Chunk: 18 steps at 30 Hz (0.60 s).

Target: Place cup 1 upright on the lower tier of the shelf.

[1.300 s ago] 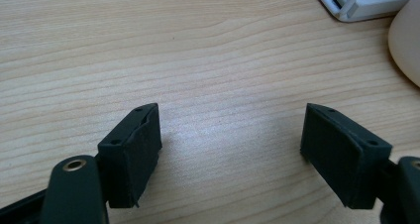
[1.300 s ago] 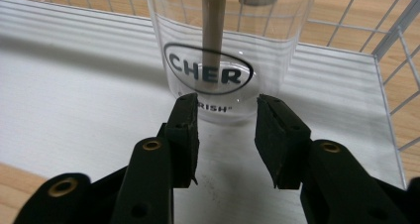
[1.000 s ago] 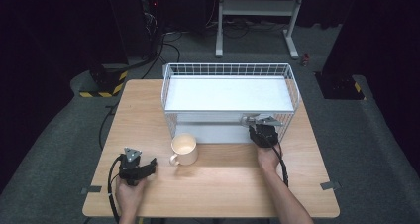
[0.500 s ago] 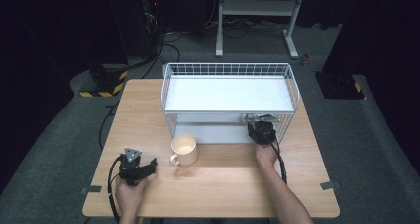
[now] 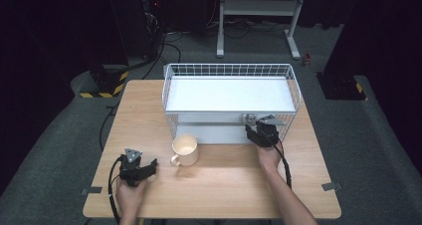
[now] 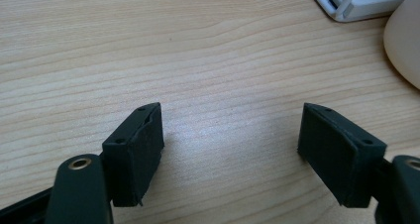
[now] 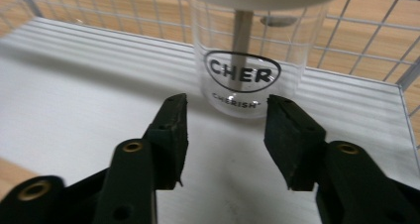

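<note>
Reaching my right claw [image 7: 225,135], jaws apart and empty, toward the clear glass [image 7: 247,60] on the rack's [image 5: 229,93] lower shelf, apparently under something white; I'd centre it before closing.

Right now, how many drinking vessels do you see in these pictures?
2. A cream mug stands on the table before the wire rack. A clear glass stands inside the rack's lower level, facing the right gripper.

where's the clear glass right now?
In the right gripper view the clear glass stands upright on the lower white shelf of the wire rack, just ahead of the open right claw, which isn't touching it.
</note>
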### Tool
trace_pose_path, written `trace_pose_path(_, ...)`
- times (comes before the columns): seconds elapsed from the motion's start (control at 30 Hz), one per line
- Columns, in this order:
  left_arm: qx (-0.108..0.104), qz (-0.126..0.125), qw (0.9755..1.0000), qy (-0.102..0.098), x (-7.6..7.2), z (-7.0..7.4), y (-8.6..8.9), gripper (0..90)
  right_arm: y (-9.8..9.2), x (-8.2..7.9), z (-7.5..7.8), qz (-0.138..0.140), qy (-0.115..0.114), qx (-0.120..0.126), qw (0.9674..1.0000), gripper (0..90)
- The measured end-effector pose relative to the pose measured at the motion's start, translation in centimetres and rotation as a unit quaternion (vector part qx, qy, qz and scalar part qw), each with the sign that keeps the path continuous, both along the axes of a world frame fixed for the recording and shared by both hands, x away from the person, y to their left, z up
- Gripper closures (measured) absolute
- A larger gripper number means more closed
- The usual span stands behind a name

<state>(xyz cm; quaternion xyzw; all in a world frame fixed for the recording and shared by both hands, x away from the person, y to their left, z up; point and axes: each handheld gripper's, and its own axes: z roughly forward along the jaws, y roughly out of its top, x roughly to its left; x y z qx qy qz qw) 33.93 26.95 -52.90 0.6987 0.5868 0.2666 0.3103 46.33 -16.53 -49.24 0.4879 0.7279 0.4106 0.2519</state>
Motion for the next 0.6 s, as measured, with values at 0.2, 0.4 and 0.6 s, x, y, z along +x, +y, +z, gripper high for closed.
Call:
trace_pose_path(0.2,-0.001,-0.003,1.0,-0.001,0.0,0.0,0.0,26.4,-0.5,-1.3,0.7,0.013,0.003,0.015,0.9998,44.1)
trace_pose_path(0.4,-0.001,-0.004,1.0,0.0,0.0,0.0,0.0,26.8,-1.6,-2.3,1.4,0.026,-0.009,0.031,0.9991,40.7)
trace_pose_path(0.6,-0.001,-0.003,1.0,-0.001,0.0,0.0,0.0,26.8,-2.5,-2.9,1.8,0.031,-0.014,0.042,0.9985,37.8)
